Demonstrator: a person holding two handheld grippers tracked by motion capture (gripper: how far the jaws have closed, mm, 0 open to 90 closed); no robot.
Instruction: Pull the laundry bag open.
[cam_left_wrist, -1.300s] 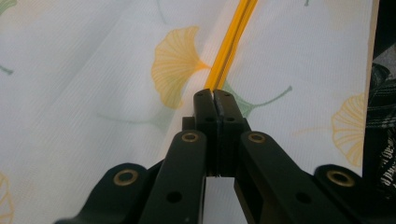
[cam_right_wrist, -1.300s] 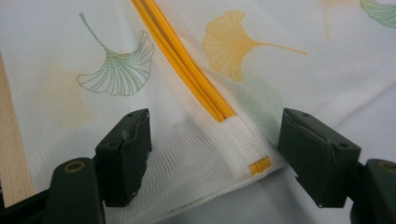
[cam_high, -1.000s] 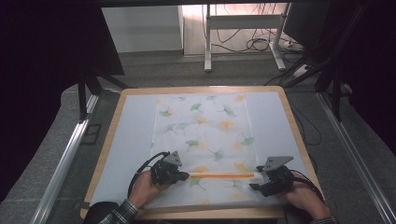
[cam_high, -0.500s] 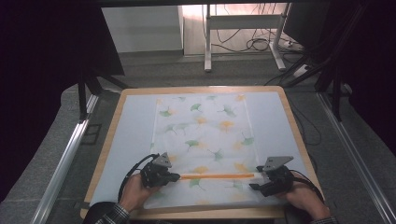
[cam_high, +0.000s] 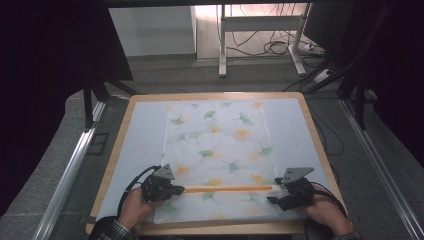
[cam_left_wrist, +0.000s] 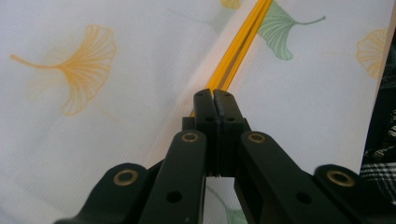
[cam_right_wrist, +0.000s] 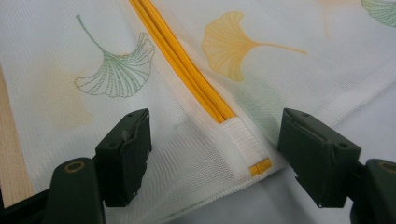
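A white mesh bag printed with ginkgo leaves lies flat on the table. An orange zipper runs across its near end. My left gripper sits at the zipper's left end. In the left gripper view the jaws are pressed together on the zipper pull, which they hide, and the zipper runs away from my left gripper. My right gripper stands open at the right end, its jaws on either side of the zipper's white end tab and apart from it.
The bag rests on a pale mat over a wooden table. The table's front edge is close behind both hands. Metal rails flank the table, and desk legs and cables stand on the floor beyond.
My left gripper has slid left along the zipper, so more of the orange line shows between the two grippers. The right gripper has stayed put.
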